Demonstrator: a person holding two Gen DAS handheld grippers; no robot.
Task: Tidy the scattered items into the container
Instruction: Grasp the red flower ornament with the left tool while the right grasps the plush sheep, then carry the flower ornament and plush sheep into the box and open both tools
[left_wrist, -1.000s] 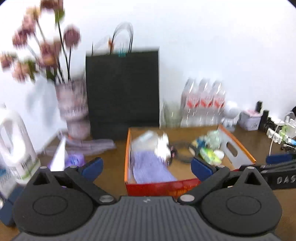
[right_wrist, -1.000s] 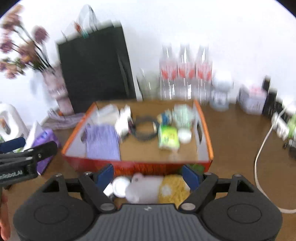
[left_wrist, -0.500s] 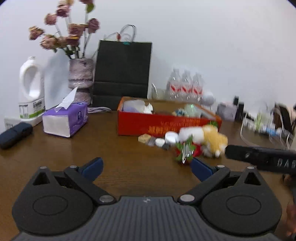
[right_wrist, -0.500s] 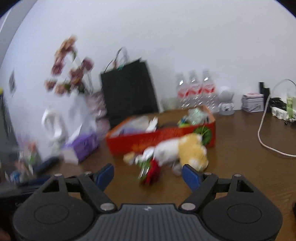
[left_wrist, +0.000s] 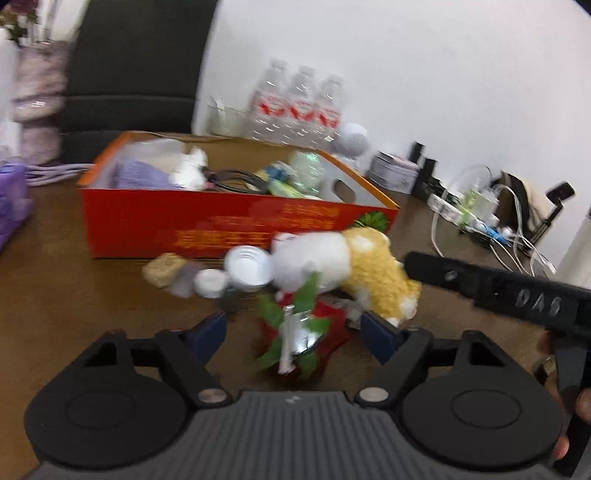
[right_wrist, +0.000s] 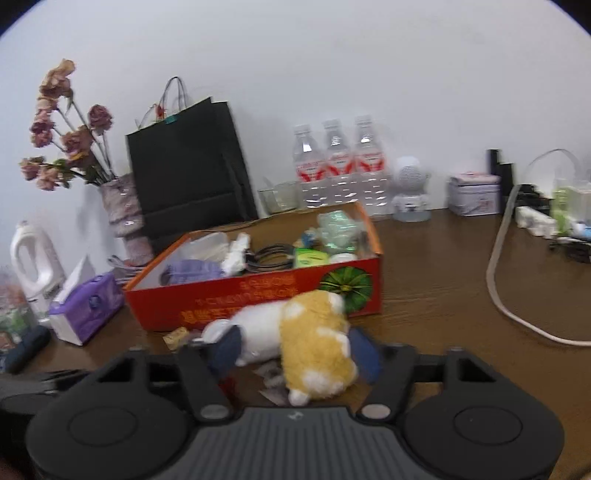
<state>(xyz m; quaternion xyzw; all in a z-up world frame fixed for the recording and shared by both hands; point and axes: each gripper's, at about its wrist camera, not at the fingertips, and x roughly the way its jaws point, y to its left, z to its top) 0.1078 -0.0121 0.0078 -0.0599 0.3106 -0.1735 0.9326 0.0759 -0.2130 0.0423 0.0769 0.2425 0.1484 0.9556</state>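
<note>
Low in both frames, my two tools close on the clutter in front of the red cardboard box (right_wrist: 258, 291).

My right tool (right_wrist: 295, 350) is open, its blue pads either side of the white-and-yellow plush toy (right_wrist: 314, 339) on the brown wooden table (right_wrist: 443, 295). My left tool (left_wrist: 293, 328) is open too, straddling the red-and-green foil-wrapped item (left_wrist: 295, 332) at lower centre. I judge this the pick-up step: next, close on the plush and lift it over the box's near wall.
</note>
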